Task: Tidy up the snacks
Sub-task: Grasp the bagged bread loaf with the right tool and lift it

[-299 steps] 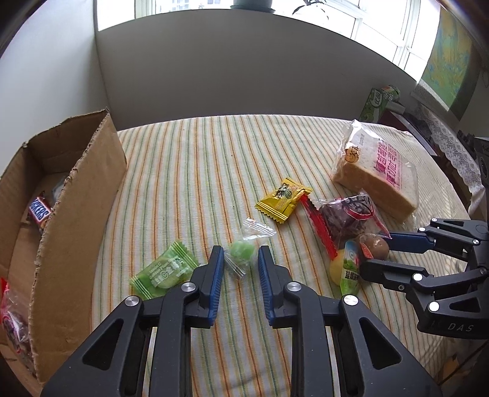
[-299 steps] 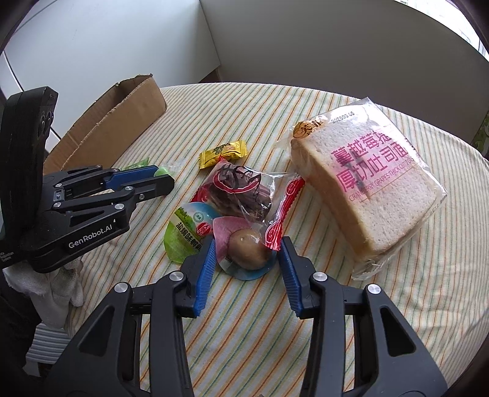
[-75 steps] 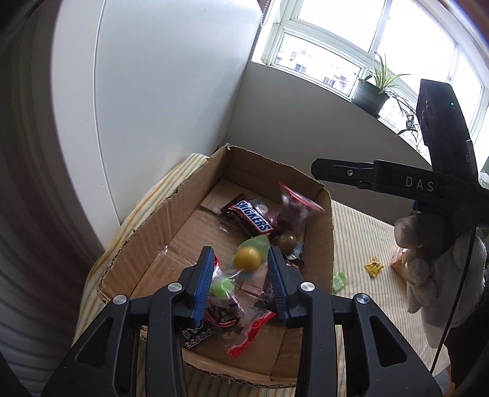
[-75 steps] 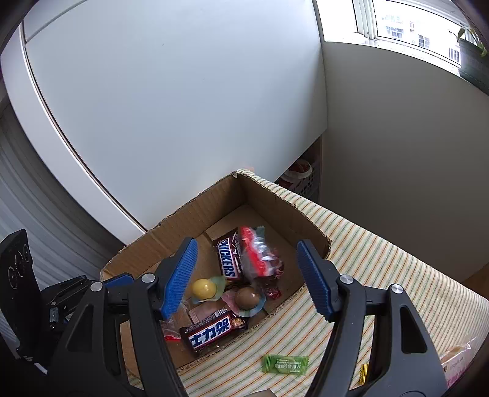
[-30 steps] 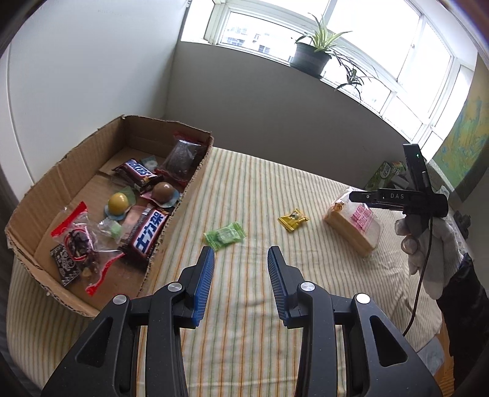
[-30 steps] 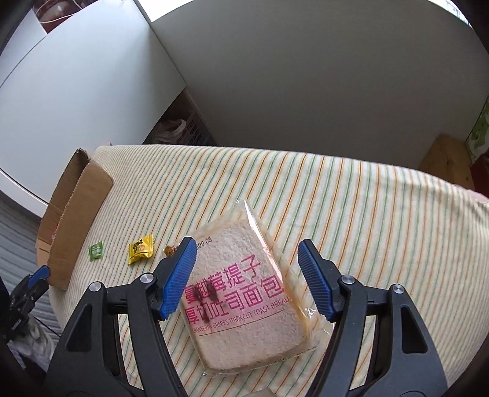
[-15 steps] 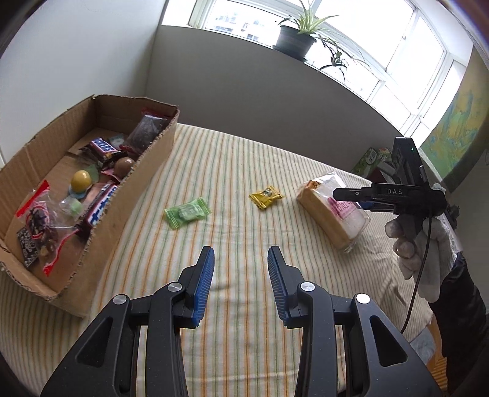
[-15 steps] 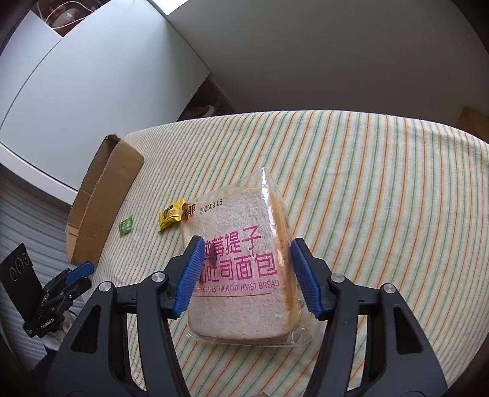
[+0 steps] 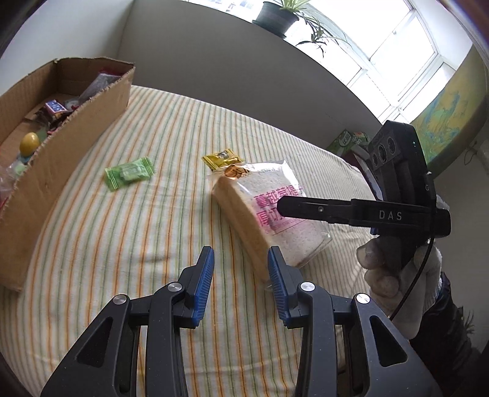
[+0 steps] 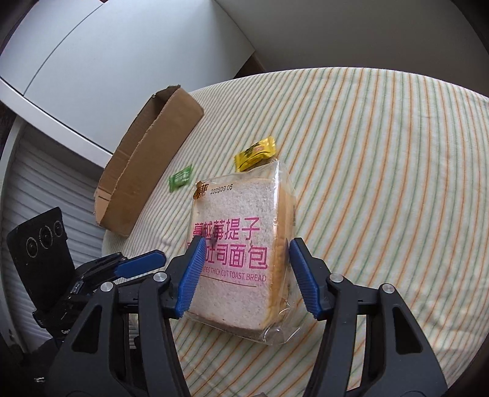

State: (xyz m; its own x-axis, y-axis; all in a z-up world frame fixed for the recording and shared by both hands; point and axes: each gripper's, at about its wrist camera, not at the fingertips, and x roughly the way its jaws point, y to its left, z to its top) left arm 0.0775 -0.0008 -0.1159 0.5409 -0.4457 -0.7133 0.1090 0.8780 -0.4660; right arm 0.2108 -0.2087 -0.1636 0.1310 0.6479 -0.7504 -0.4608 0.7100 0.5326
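A bag of sliced toast bread (image 10: pixel 241 250) lies on the striped tablecloth; it also shows in the left wrist view (image 9: pixel 269 210). My right gripper (image 10: pixel 244 268) is open with its fingers on either side of the bread's near end. My left gripper (image 9: pixel 240 274) is open and empty, close to the bread's left side. A green candy (image 9: pixel 129 172) and a yellow candy (image 9: pixel 222 158) lie between the bread and the cardboard box (image 9: pixel 61 134). The box holds several snacks, among them a yellow ball (image 9: pixel 29 143).
The box stands at the table's left edge (image 10: pixel 146 165). The striped tablecloth (image 9: pixel 122 244) covers a round table. A grey wall and a window sill with plants (image 9: pixel 284 12) lie behind. A green carton (image 9: pixel 347 142) stands off the table's far right.
Both grippers have come closer to the bread. The right gripper's fingers now straddle its near end, and the left gripper has moved right toward its side.
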